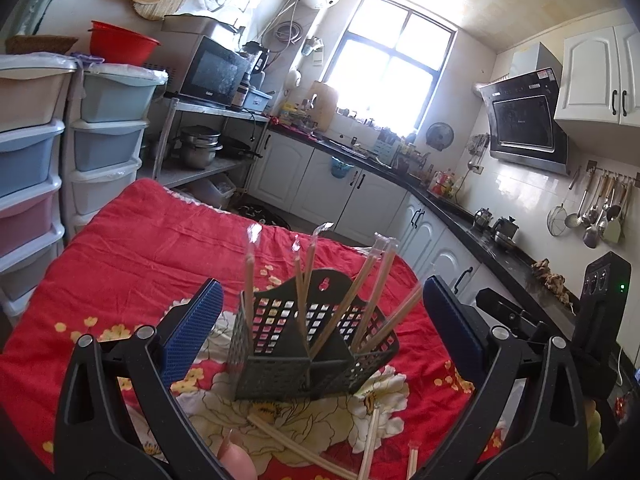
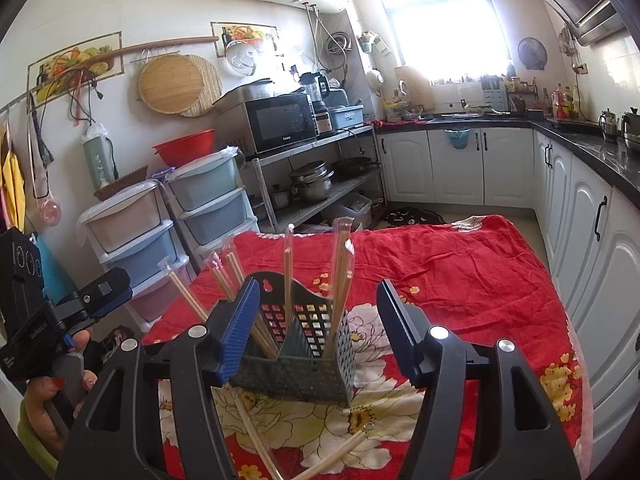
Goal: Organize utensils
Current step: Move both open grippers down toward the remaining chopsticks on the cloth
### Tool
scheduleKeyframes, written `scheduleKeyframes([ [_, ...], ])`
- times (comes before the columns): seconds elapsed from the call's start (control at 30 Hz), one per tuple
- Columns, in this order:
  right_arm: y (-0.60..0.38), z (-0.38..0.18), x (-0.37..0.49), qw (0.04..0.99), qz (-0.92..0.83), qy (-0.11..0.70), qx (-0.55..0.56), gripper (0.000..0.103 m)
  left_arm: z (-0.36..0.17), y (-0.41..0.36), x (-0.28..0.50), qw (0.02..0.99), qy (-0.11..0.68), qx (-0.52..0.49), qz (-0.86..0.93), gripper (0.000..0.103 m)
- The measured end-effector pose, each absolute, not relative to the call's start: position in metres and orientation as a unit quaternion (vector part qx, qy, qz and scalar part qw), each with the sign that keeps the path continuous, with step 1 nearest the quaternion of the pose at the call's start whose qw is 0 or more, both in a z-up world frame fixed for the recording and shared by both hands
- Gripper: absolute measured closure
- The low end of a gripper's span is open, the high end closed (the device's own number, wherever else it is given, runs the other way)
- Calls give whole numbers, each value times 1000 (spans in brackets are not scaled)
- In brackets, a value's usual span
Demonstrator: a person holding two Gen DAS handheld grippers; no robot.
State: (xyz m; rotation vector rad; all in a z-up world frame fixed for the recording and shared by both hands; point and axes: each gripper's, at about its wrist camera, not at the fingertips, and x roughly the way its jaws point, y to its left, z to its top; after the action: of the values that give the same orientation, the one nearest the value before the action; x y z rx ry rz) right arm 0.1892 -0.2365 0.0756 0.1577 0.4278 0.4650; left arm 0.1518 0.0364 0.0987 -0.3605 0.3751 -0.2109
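A dark perforated utensil holder (image 1: 308,344) stands upright on the red floral cloth (image 1: 132,248). Several wrapped chopstick pairs (image 1: 360,296) lean inside its compartments. Loose wrapped chopsticks (image 1: 296,444) lie on the cloth in front of it. My left gripper (image 1: 320,320) is open and empty, its blue pads either side of the holder, just short of it. In the right wrist view the holder (image 2: 296,364) sits between the open, empty fingers of my right gripper (image 2: 316,320). Loose chopsticks (image 2: 256,436) lie below it.
Stacked plastic drawers (image 1: 36,152) stand at the left of the table. A steel rack with a microwave (image 1: 212,72) and pots is behind. White cabinets under a black counter (image 1: 500,252) run along the right. The other gripper's body (image 1: 600,320) is at the right.
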Motion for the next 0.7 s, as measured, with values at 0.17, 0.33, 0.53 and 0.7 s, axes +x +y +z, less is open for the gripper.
scheduleKeyframes([
  [0.17, -238, 70, 181, 945, 231, 216, 78, 44, 90, 41, 142, 959, 196, -181, -99, 11],
  [0.33, -236, 61, 172, 942, 234, 227, 75, 44, 80, 44, 134, 956, 208, -184, -93, 11],
  [0.53, -232, 54, 165, 939, 238, 238, 69, 44, 70, 45, 124, 953, 221, -190, -88, 11],
  [0.7, -229, 50, 159, 937, 241, 244, 66, 44, 62, 47, 116, 951, 229, -192, -85, 11],
])
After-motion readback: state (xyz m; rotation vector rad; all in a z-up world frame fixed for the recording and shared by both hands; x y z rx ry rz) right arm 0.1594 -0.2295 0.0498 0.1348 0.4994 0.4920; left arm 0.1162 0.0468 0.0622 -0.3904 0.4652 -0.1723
